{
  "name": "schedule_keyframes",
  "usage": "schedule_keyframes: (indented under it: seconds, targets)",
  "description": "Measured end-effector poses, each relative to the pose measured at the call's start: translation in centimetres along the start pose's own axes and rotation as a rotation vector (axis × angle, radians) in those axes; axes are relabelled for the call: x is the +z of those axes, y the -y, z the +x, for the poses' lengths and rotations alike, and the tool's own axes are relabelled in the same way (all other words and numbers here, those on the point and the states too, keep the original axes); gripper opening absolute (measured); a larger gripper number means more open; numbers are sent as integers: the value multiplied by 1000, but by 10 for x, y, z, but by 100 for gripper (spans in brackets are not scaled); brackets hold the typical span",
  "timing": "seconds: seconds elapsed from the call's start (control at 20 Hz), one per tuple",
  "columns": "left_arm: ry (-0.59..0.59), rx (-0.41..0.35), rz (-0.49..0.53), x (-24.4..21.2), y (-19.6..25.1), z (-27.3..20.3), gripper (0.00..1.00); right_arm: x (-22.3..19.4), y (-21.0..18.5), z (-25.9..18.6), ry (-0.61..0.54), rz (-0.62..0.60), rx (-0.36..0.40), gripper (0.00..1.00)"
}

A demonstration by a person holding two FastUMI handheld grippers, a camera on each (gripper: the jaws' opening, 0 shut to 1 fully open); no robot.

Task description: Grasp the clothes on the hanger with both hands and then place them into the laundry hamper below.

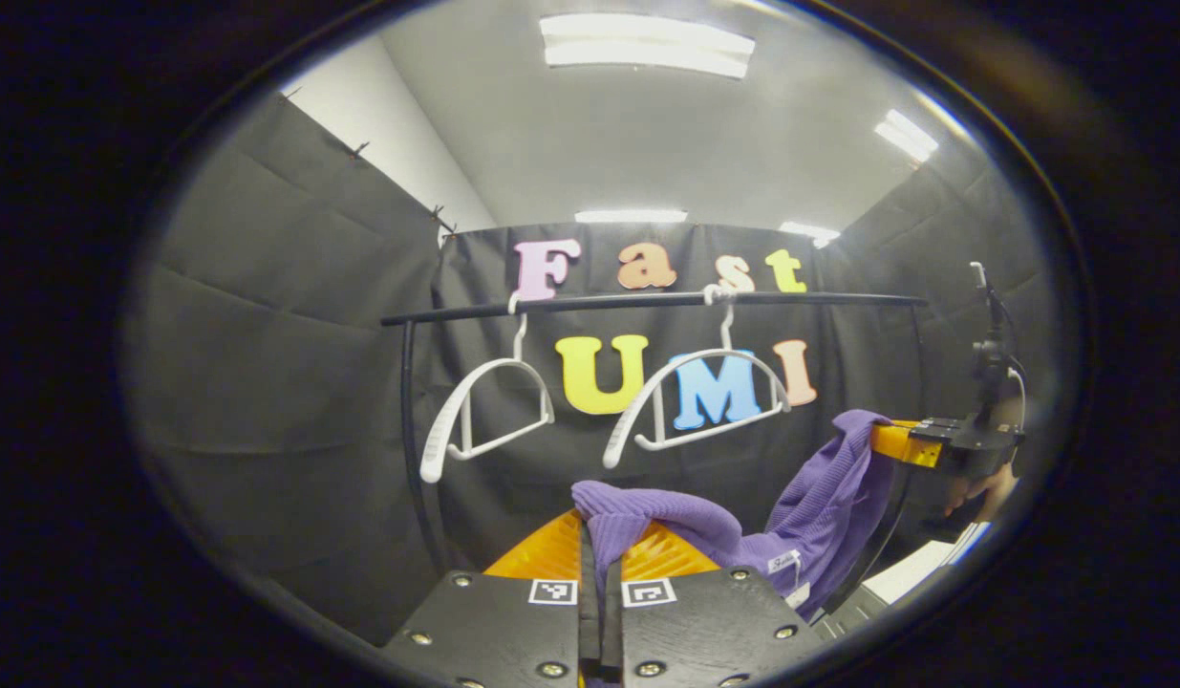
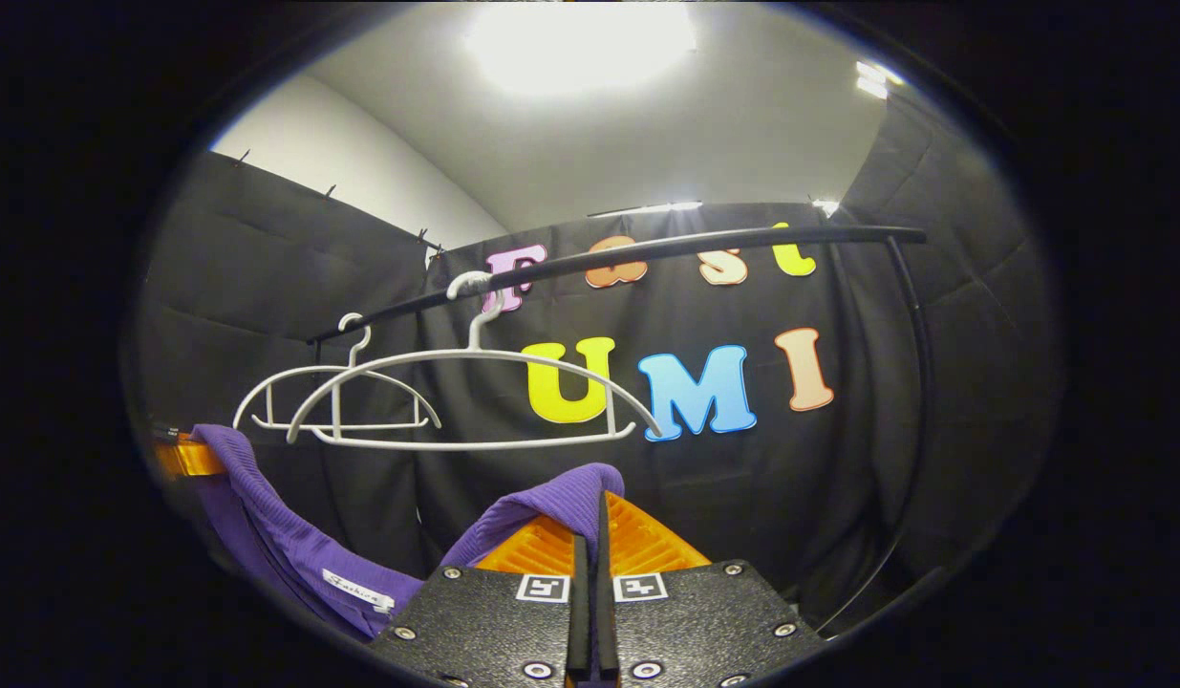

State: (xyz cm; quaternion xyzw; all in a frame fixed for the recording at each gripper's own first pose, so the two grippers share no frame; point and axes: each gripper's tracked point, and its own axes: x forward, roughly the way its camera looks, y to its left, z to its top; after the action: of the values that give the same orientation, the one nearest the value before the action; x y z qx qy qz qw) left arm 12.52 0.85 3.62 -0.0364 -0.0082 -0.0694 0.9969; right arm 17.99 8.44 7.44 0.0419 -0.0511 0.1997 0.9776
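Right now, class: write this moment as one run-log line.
stage: garment off hangers | left gripper: shut on purple garment | right gripper: shut on it | white hangers: bare on rail | hamper: unseen

The purple ribbed garment (image 1: 819,506) is off the two bare white hangers (image 1: 690,401), sagging at five o'clock below them, a white label inside.

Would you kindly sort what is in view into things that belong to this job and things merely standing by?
Part of the job:
- purple garment, off the hangers
- left gripper, shut on it
- right gripper, shut on it

Standing by:
- two bare white hangers
- black rail
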Motion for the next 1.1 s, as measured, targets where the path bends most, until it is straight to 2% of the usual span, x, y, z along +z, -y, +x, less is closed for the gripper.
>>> schedule_keyframes:
  seconds: [0.1, 0.35, 0.55, 0.7, 1.1]
  targets:
    - [8, -36, -10, 5, 13, -6, 2, 7, -7, -20, 10, -19, -14, 2]
    - [-1, -106, -55, -7, 50, -23, 2, -3, -36, -66, -21, -6, 19, 3]
    - [-43, -159, -55, -33, 80, -37, 2, -42, -60, -98, -117, 15, 69, 3]
    - [-79, -211, -78, -59, 100, -47, 2, -75, -66, -115, -200, 45, 76, 2]
    - [-245, -198, -73, -158, 107, -57, 2, -168, -67, -147, -409, 49, 50, 3]
